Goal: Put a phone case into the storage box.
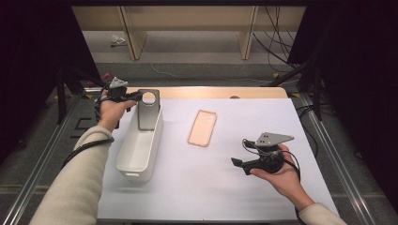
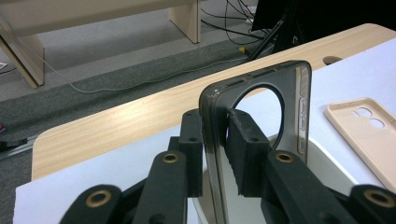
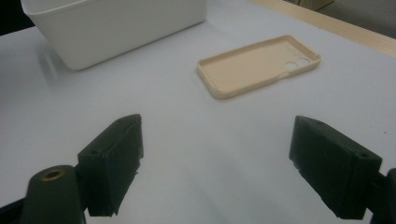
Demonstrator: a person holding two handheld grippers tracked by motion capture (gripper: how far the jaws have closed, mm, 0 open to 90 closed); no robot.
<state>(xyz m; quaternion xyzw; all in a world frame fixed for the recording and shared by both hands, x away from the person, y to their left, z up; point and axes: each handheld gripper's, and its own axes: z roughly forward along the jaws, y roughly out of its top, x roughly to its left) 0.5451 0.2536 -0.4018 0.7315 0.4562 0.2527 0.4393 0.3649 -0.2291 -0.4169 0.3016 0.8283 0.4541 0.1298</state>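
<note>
There are no words, numbers, labels or signs to read in these pictures. The dark phone case (image 2: pixel 261 121), the tan phone case (image 1: pixel 202 127) and the white bin (image 1: pixel 141 150) are all plain. The white tabletop (image 1: pixel 225 187) has nothing written on it.

Two phone cases, a bin and two grippers on the desk

The bin (image 1: pixel 140 145) sits on the left part of the desk (image 1: pixel 211 187), its length running from near to far. A phone case (image 1: pixel 148 110) stands upright at the bin's far end, its lower part inside the bin, held between the jaws of the left gripper (image 1: pixel 136 96), which reaches in from the bin's left. A second phone case (image 1: pixel 202 127) lies flat on the desk right of the bin, near the middle. The right gripper (image 1: pixel 240 164) hovers nearer and further right, well apart from both.
</note>
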